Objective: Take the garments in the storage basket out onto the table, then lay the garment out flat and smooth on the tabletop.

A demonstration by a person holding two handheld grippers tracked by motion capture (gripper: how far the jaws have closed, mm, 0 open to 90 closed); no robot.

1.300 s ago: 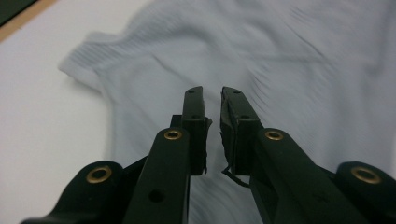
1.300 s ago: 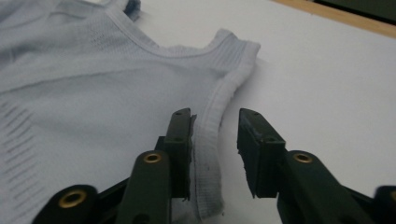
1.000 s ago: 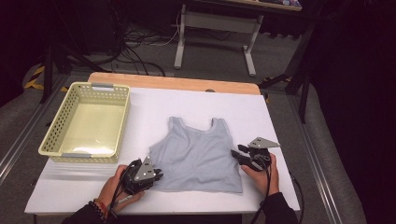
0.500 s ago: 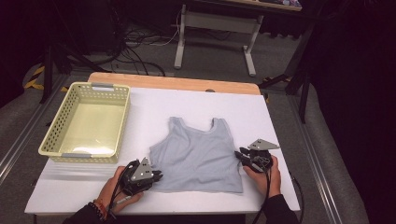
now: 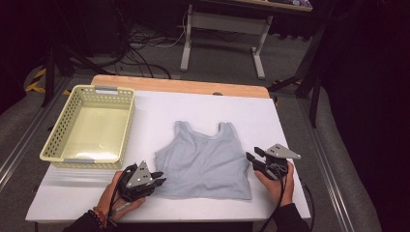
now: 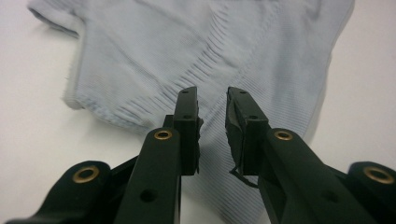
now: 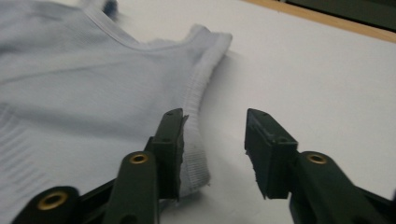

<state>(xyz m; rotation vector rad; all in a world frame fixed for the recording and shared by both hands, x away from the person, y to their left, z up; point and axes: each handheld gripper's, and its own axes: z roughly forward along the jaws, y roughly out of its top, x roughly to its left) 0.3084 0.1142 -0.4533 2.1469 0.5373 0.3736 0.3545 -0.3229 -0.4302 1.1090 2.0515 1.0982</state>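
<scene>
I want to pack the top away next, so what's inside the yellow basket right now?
The yellow basket shows a bare, glossy floor, nothing lying in it. Its near wall hides a thin strip of the floor. The grey tank top lies flat on the white table beside it.

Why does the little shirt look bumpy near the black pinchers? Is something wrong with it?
Nothing is broken or spilled. The shirt lies flat on the table, with small ridges bunched in front of the left gripper, whose jaws have just been opening. The basket sits straight beside it.

Table (image 5: 159, 108) lit bright, bkgd dark; gripper views soft, blurry edges.
</scene>
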